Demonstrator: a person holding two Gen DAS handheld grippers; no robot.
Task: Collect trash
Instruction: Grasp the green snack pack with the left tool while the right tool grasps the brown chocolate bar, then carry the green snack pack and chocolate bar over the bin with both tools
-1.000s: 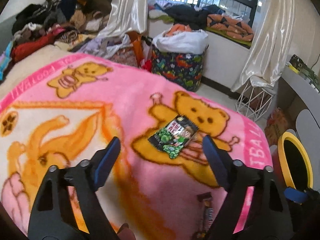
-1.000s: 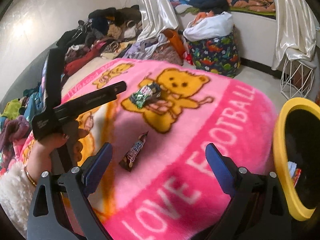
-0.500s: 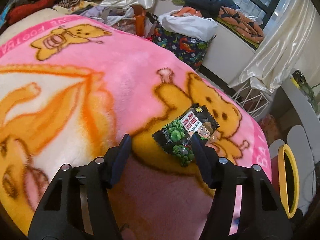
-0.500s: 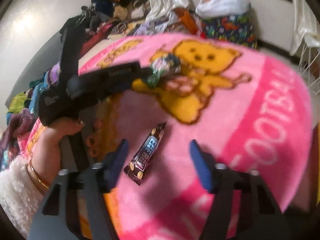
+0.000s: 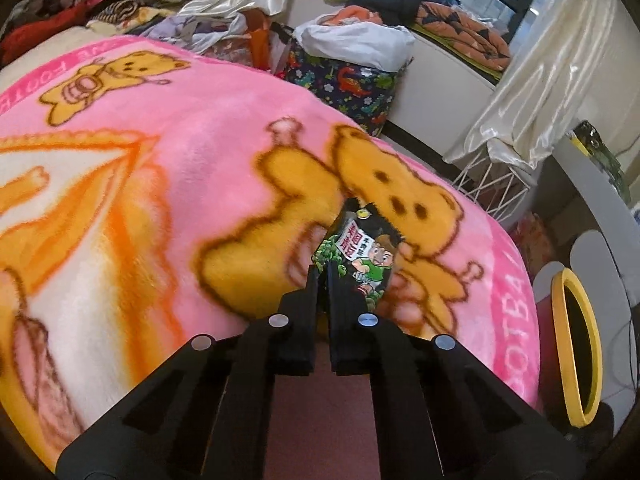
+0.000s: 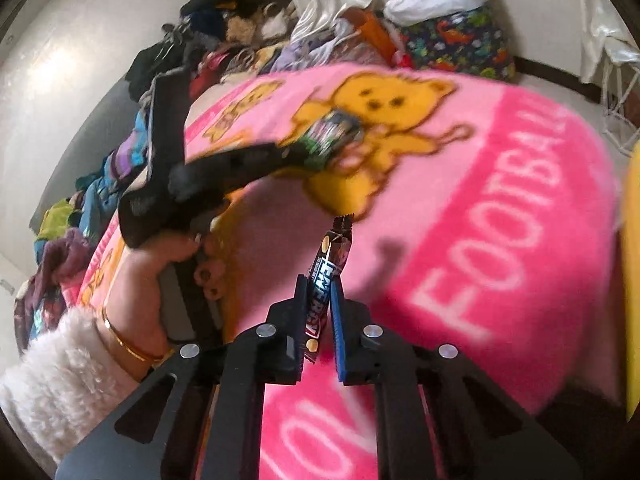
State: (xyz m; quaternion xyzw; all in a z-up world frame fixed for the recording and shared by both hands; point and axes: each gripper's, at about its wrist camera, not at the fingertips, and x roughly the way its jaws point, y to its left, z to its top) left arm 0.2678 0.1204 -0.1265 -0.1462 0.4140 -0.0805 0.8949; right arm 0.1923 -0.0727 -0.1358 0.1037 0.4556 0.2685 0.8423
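Within the last second both spread grippers were closed: the left gripper (image 5: 323, 276) now pinches the snack packet (image 5: 360, 252) and the right gripper (image 6: 320, 280) the chocolate bar (image 6: 328, 268), both barely off the pink blanket (image 5: 208, 152), ready for the yellow-rimmed bin (image 5: 576, 360)

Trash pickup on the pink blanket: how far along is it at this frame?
Both pieces are gripped, none binned in view. The left gripper is shut on the snack packet, and the right gripper on the candy bar wrapper. Left: carrying both to the yellow-rimmed bin beside the blanket.
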